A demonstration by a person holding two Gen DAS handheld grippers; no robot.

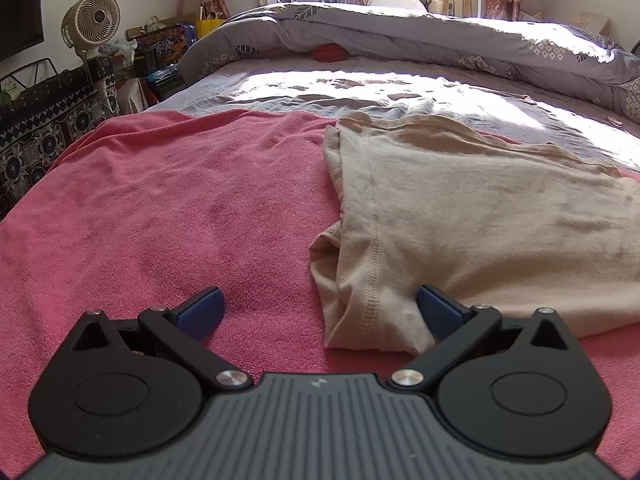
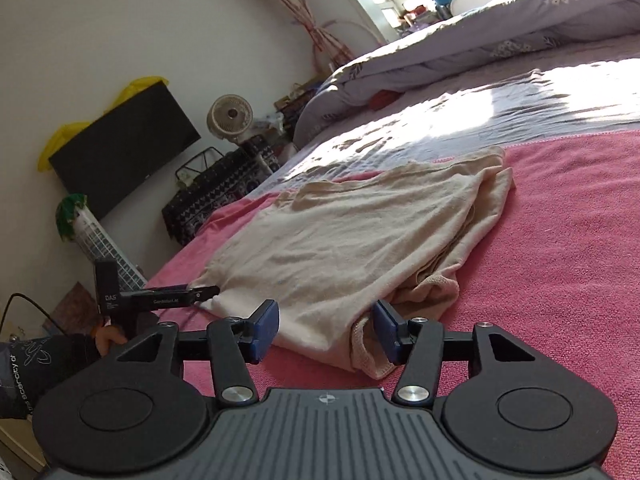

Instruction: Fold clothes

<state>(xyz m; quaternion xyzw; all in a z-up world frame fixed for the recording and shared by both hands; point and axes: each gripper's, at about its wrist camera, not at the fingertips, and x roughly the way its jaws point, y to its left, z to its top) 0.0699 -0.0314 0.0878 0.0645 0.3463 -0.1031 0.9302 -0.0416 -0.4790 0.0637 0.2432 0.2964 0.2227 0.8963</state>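
pink towel (image 1: 160, 200) under everything | beige garment (image 1: 460, 220) partly folded, long axis running away from me | left gripper (image 1: 320, 312) spread wide, near-left corner between my fingers | right gripper (image 2: 326, 328) spread wide, straddling near-right corner; both equally near

The folded garment (image 1: 460, 216) is a plain pale beige with stitching of the same tone, lying on a coral-pink towel (image 1: 160, 208); the bedsheet (image 1: 360, 84) beyond is lilac-grey, and the duvet (image 1: 400, 28) is grey-lavender printed with small white flowers and leaf shapes. Both grippers are black with a ribbed grey body, the left gripper (image 1: 320, 308) and the right gripper (image 2: 326, 326) alike carrying blue pads (image 1: 202, 312); the fan (image 1: 94, 20) is cream, the screen (image 2: 124, 156) black, the bag behind it (image 2: 136, 88) yellow.
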